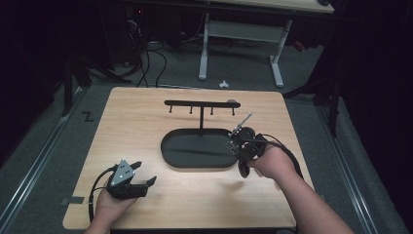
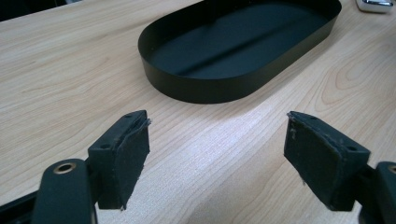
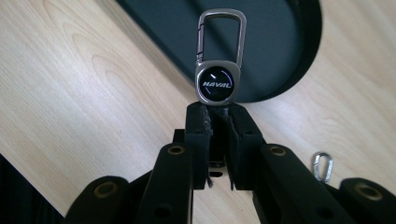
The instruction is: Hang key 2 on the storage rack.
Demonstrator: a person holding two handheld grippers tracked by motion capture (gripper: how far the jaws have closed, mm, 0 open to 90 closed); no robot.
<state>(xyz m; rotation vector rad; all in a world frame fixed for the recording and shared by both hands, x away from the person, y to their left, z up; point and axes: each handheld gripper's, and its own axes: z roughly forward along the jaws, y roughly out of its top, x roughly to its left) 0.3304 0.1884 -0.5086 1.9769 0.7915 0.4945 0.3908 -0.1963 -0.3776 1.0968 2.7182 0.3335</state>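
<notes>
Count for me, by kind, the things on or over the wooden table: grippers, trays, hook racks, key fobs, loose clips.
Grippers: 2 (left gripper open; right gripper shut on the key fob)
Black oval tray: 1
Hook rack: 1
Key fob: 1
Small loose clip: 1
Total: 6

Wood table (image 1: 146, 126) w/ black tray (image 1: 199, 148).
</notes>
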